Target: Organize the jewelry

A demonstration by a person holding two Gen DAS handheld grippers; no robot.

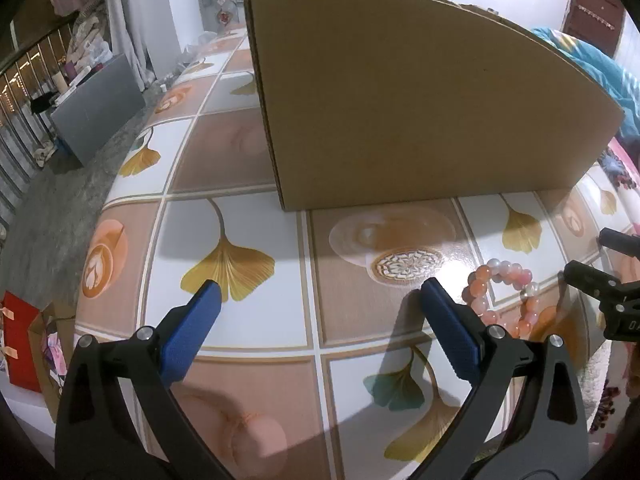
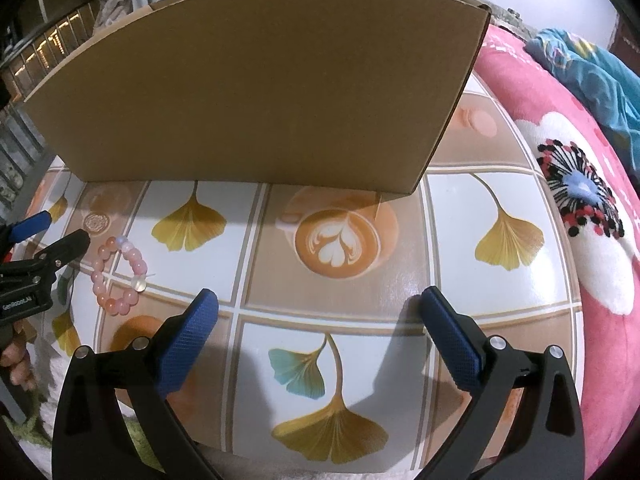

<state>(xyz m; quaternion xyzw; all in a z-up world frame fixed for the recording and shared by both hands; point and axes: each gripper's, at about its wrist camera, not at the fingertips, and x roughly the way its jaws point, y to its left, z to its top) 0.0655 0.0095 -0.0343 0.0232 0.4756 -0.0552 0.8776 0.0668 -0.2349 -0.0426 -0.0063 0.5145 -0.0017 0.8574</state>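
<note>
Our left gripper [image 1: 320,300] has its blue pads [image 1: 192,332] spread wide and empty, low over the table [image 1: 256,344]. Our right gripper [image 2: 320,308] is spread just as wide, holding nothing. The bracelet [image 1: 500,300], a ring of pink and orange beads, lies flat on the table between the two tools: just right of our left gripper's right pad, and just left of our right gripper's left pad. Beyond it, a cardboard box [image 2: 256,88] stands upright on the table, its plain wall facing us. A pink flowered cushion [image 2: 580,240] sits to the right.
</note>
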